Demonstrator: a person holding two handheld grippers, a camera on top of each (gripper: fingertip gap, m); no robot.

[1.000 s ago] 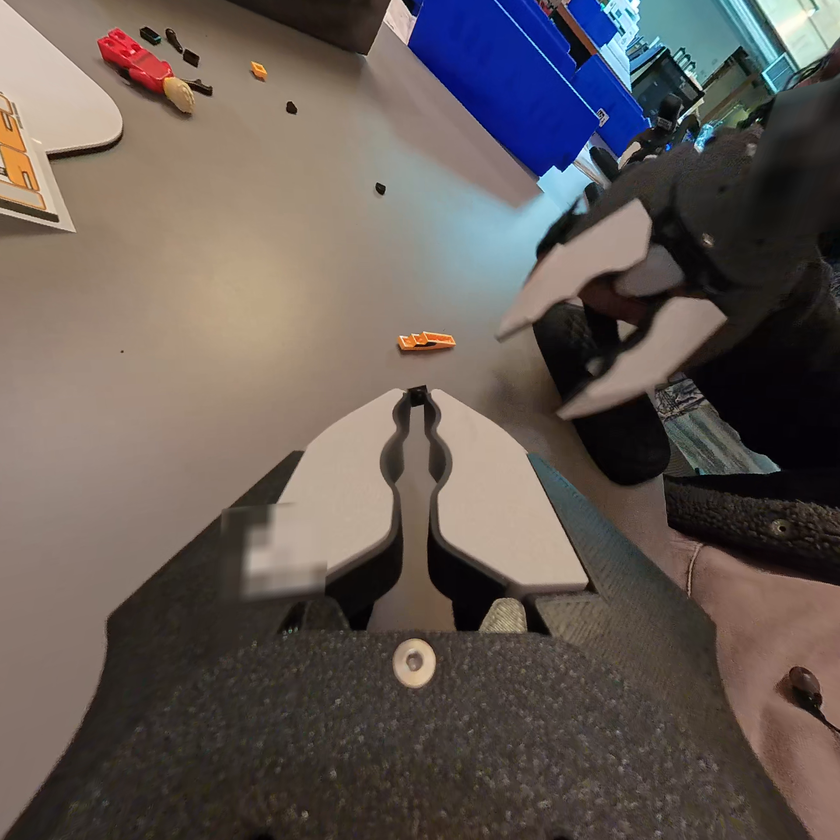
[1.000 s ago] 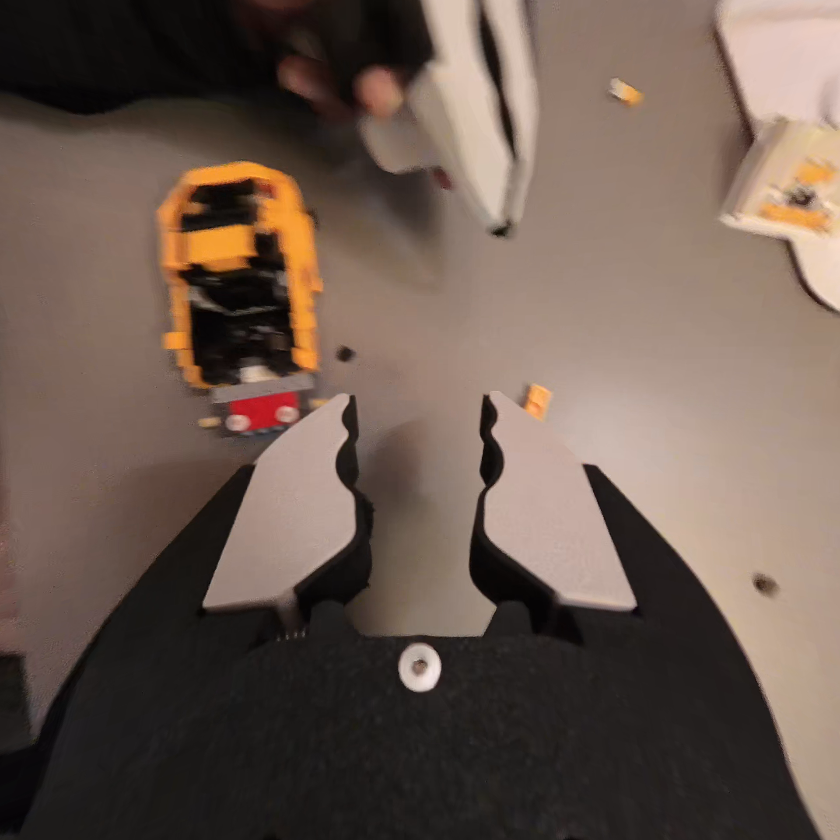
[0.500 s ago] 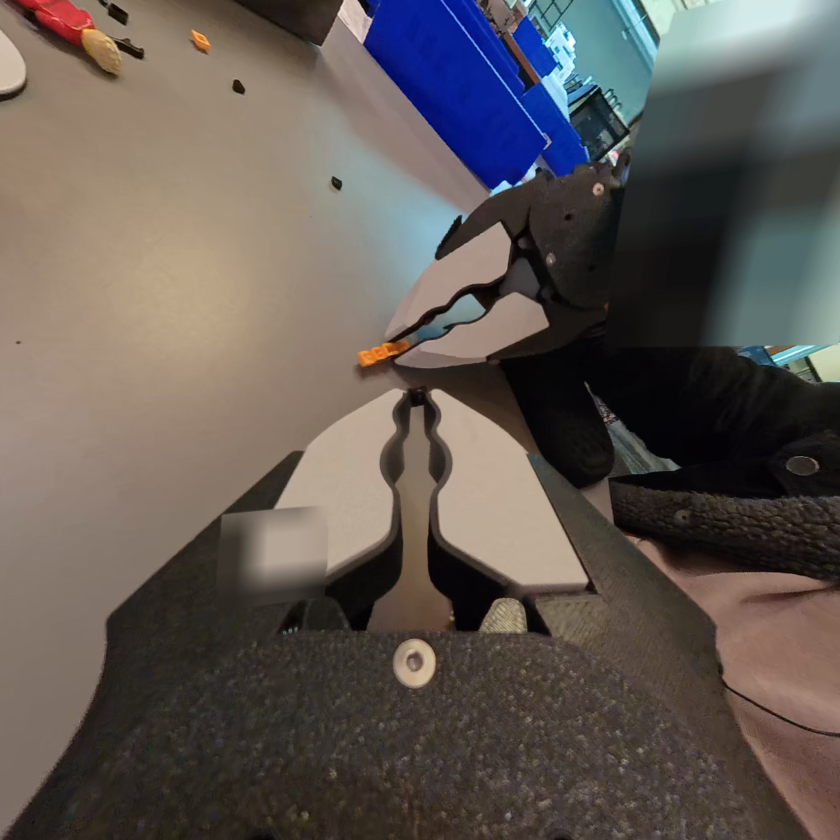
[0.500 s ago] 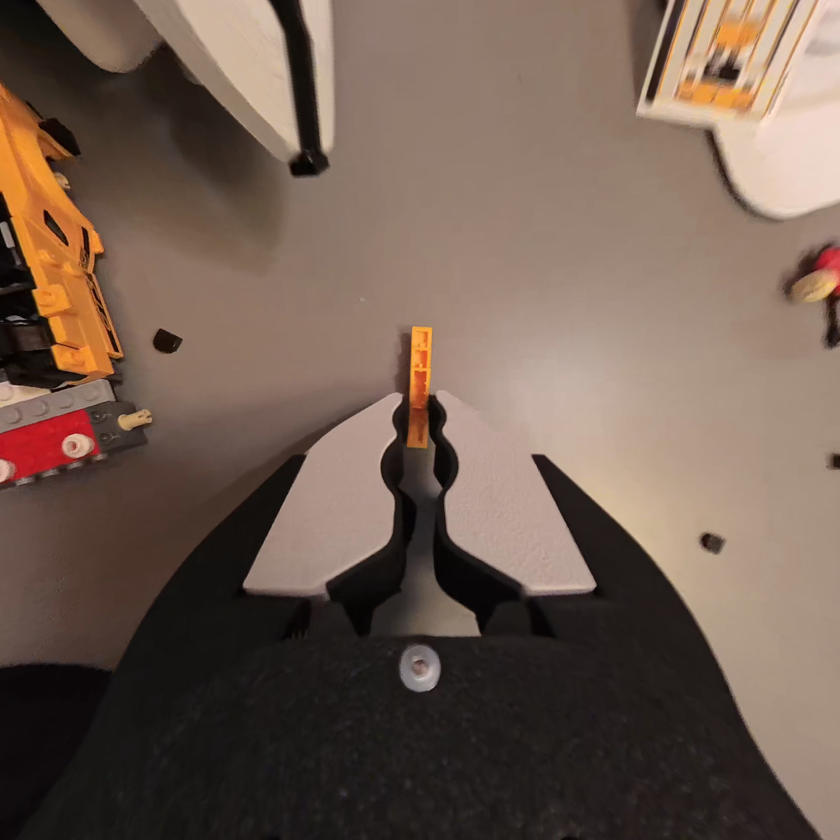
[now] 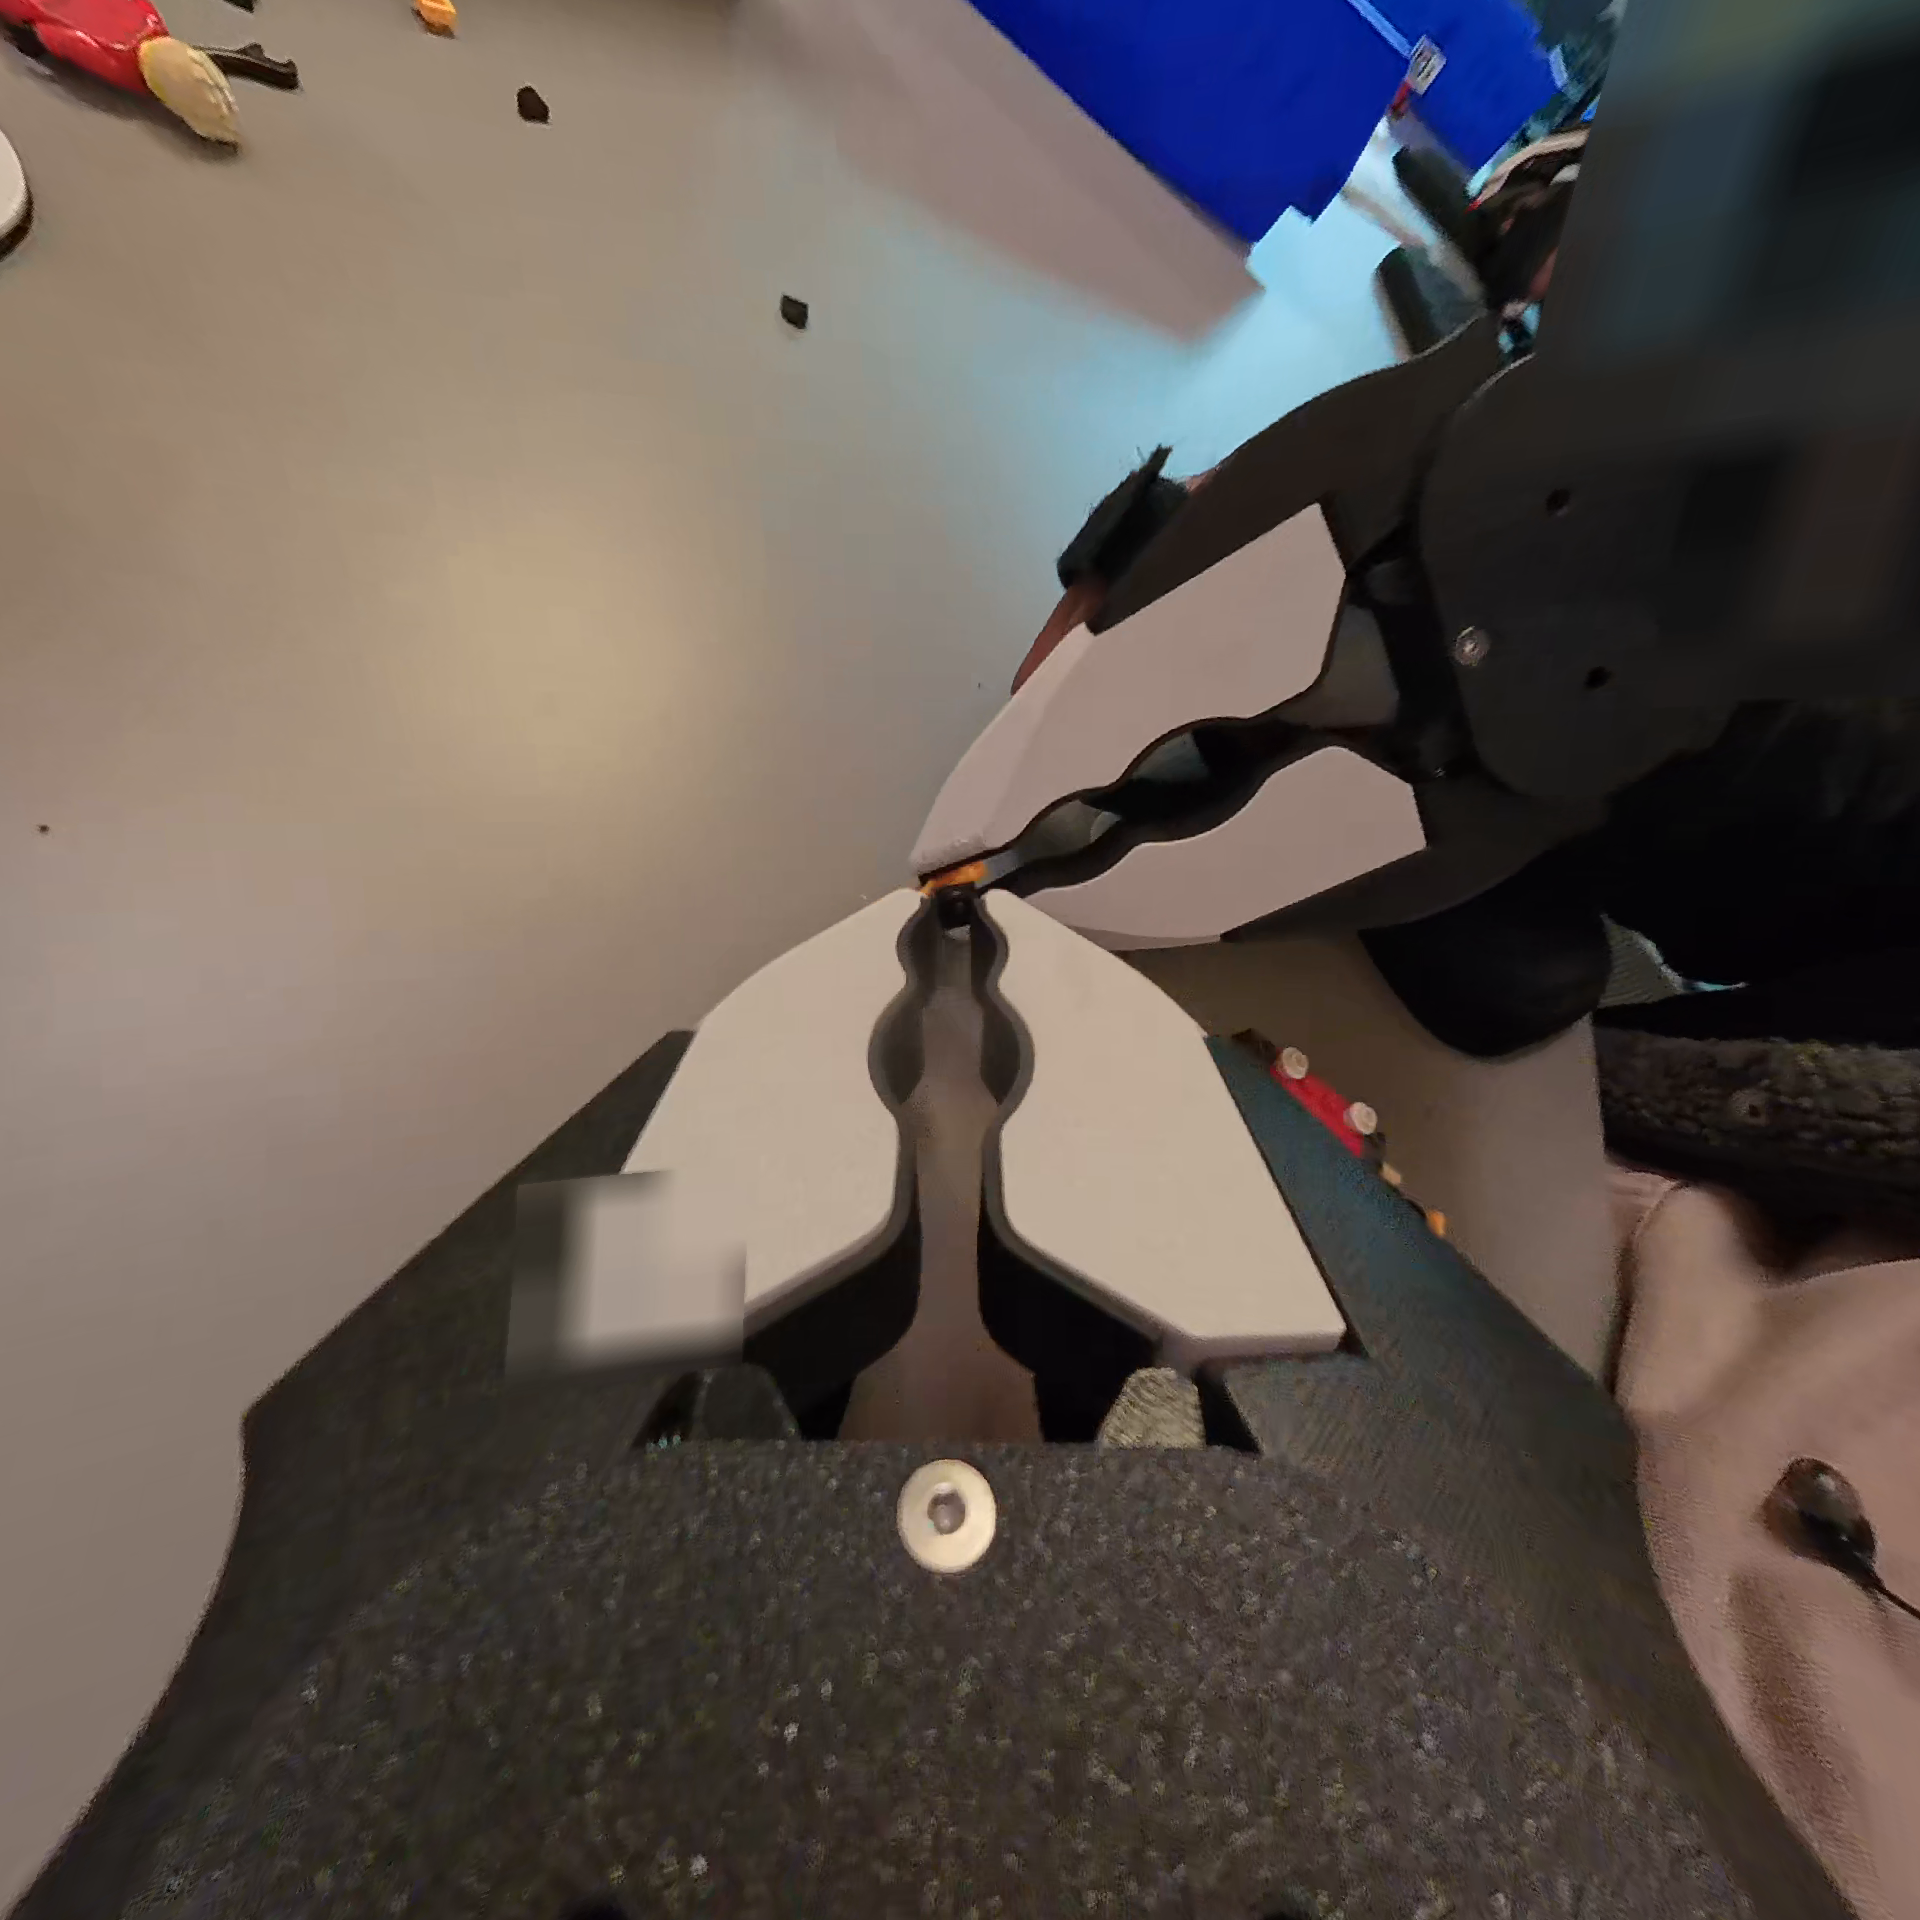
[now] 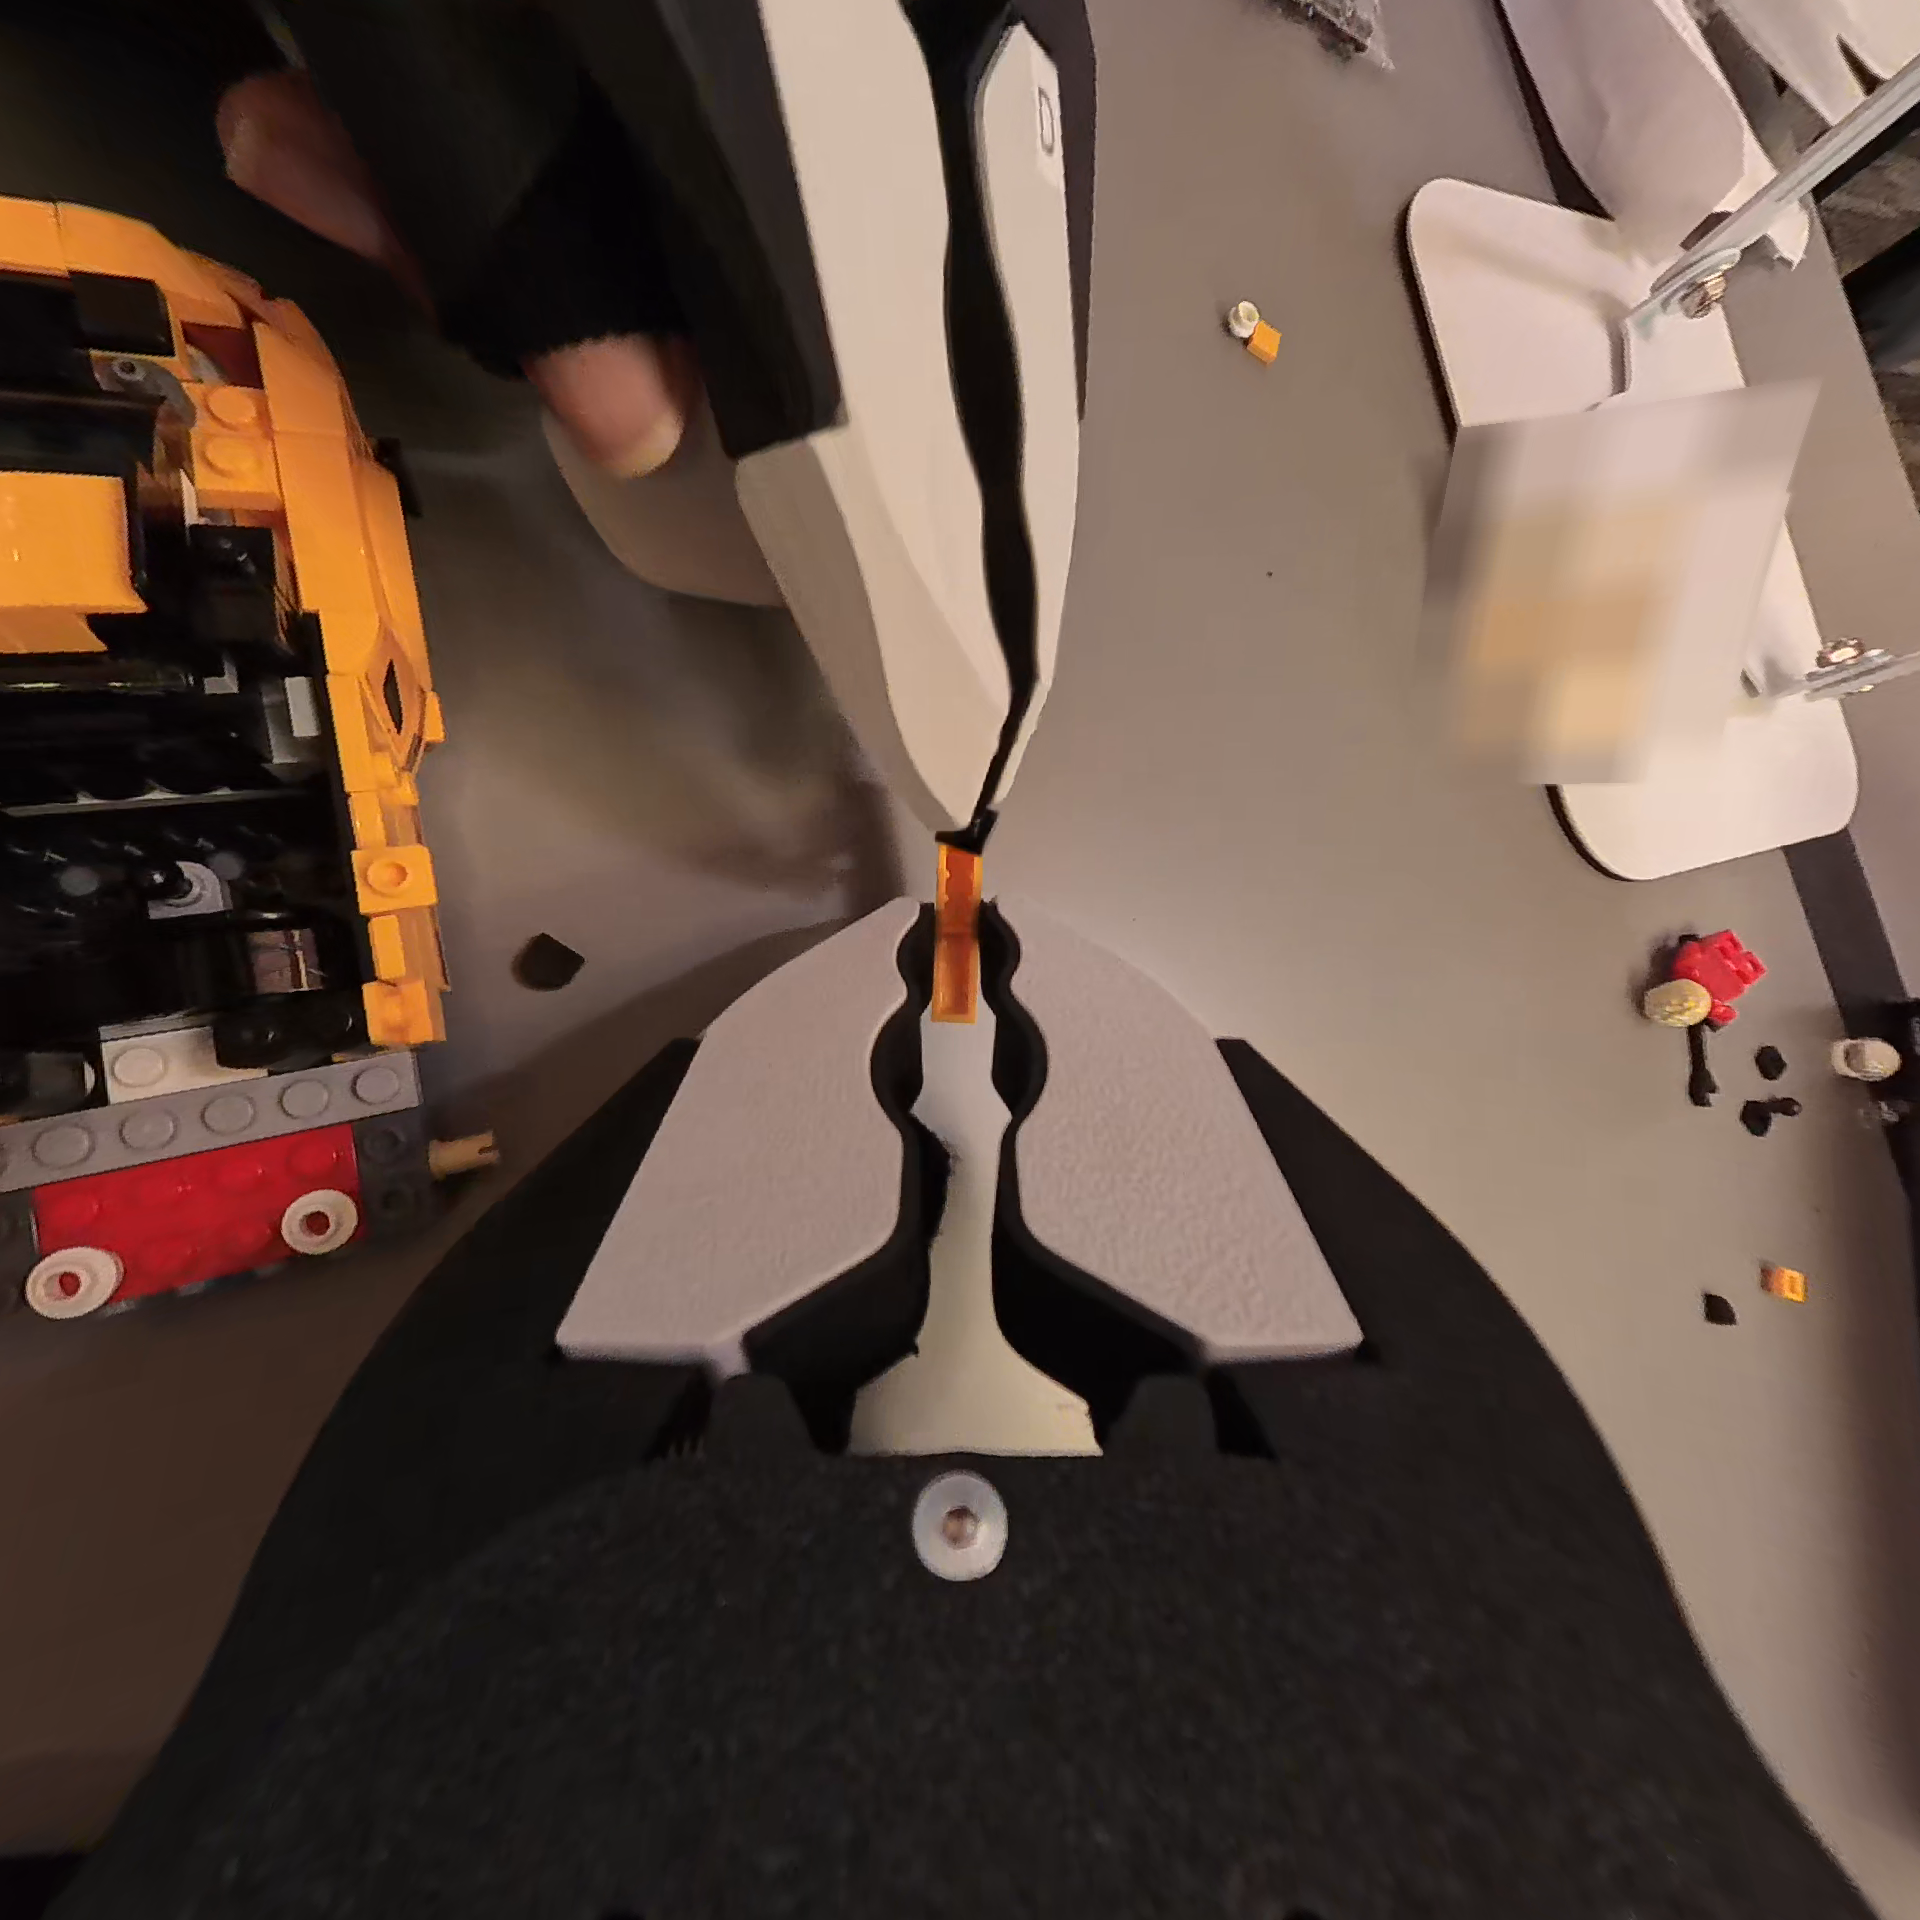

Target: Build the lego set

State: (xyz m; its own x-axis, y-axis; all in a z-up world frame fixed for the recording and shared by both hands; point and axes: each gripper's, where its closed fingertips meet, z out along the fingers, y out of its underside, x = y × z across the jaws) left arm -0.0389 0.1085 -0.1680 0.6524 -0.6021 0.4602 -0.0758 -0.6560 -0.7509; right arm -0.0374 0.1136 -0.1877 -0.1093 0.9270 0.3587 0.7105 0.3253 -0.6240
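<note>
Right gripper [image 6: 956, 914]: jaws nearly together, pinching a narrow orange brick piece [image 6: 956, 935] edge-on at the tips; both pads pressed against its sides, far end sticking out past the tips toward 12 o'clock. Left gripper [image 5: 951, 909]: jaws almost shut, pinching a small black piece [image 5: 954, 910] right at the tips. Tip to tip: black piece touching the far end of the orange piece, both held above the grey table [image 5: 468, 623]. From the left wrist view, right gripper coming in from 2 o'clock, only a sliver of orange visible at its tips. From the right wrist view, left gripper coming down from 12 o'clock, a thumb [image 6: 613, 405] on its body at 10 o'clock.

Around: partly built yellow-and-black brick car [image 6: 208, 675] with red and grey rear at 9 o'clock of the right gripper, loose black bit [image 6: 545, 958] beside it. Red brick tool [image 6: 1704, 982] and small black bits at 3 o'clock. White stand bases [image 6: 1704, 790] at 2 o'clock. Blue bins [image 5: 1195, 94] beyond the table edge at 1 o'clock in the left wrist view.
</note>
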